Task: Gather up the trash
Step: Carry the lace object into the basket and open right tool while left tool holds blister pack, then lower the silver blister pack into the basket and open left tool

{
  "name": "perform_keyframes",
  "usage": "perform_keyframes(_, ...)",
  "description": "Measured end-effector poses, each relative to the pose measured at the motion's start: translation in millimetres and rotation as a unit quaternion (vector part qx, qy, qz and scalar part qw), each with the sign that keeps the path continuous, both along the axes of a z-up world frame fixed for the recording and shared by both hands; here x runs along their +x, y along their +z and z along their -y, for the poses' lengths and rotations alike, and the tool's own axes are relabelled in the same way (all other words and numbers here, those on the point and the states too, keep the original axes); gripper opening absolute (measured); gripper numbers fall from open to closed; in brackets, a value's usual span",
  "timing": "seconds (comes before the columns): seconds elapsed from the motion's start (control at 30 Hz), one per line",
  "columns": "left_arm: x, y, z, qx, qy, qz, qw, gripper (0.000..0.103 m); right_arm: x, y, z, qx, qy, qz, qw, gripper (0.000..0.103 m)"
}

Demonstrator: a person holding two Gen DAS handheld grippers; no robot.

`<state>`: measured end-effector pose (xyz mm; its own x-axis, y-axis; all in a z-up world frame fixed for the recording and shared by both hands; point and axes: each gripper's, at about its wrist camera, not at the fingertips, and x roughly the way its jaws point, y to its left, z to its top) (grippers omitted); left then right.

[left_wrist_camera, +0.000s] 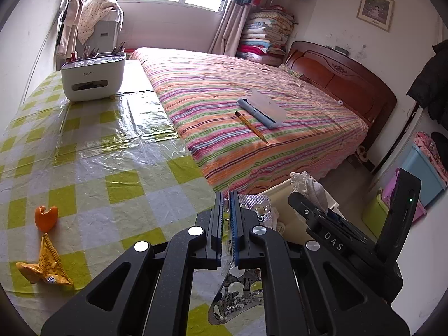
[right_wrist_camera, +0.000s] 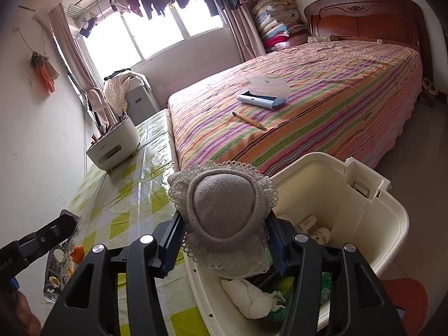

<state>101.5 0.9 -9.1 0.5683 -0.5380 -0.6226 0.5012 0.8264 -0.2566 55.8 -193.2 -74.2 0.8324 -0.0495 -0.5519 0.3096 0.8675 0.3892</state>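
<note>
The left tongs (left_wrist_camera: 228, 224) are clamped shut on a silvery foil blister pack of pills (left_wrist_camera: 240, 294), whose thin sheet runs up between the blue-ribbed pads and shows both above and below them. They hang over the near edge of the surface (left_wrist_camera: 92, 151), which is covered by a yellow-green and white checked cloth under clear plastic film. On that surface lie a curled piece of orange peel (left_wrist_camera: 46, 217) and, just beside it, a crumpled yellow snack wrapper (left_wrist_camera: 44, 266); a white rounded organiser box with pens (left_wrist_camera: 93, 77) stands well apart at the far end. The right tongs (right_wrist_camera: 224, 240) stand part-way open around a grey felt pad edged with white lace (right_wrist_camera: 226, 212); their pads are at its sides, but whether they press on it cannot be told. The pad is above the near rim of a cream plastic bin (right_wrist_camera: 372, 224), which holds a wad of white tissue (right_wrist_camera: 249, 296) and other scraps. Beyond, a yellow pencil (right_wrist_camera: 249, 121) and an open pale blue case (right_wrist_camera: 263, 93) lie on the striped bed (right_wrist_camera: 336, 84).
</note>
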Motion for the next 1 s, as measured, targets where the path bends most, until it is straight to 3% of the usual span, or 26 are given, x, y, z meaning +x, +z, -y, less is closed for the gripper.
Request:
perform_keyframes(0.03,-1,0,2,0.000,-0.002,-0.001,1.0000,0.005,-1,0,2,0.002,-0.006,0.000,1.000,0.062)
perform_keyframes(0.23,2,-4,17,-0.001,-0.016,-0.012,0.9998,0.005,-17,5,19,0.026,-0.045,0.037,0.998,0.067)
perform_keyframes(0.6,2,-14,56,0.002,-0.056,-0.031,0.9979,0.005,-41,9,46,0.070,-0.100,0.081,0.989,0.068)
perform_keyframes(0.83,5,-21,87,0.008,-0.083,-0.046,0.9954,0.005,-66,15,60,0.086,-0.147,0.136,0.976,0.068)
perform_keyframes(1.0,1,-27,109,0.018,-0.100,-0.050,0.9936,0.006,-73,13,70,0.103,-0.164,0.144,0.971,0.068)
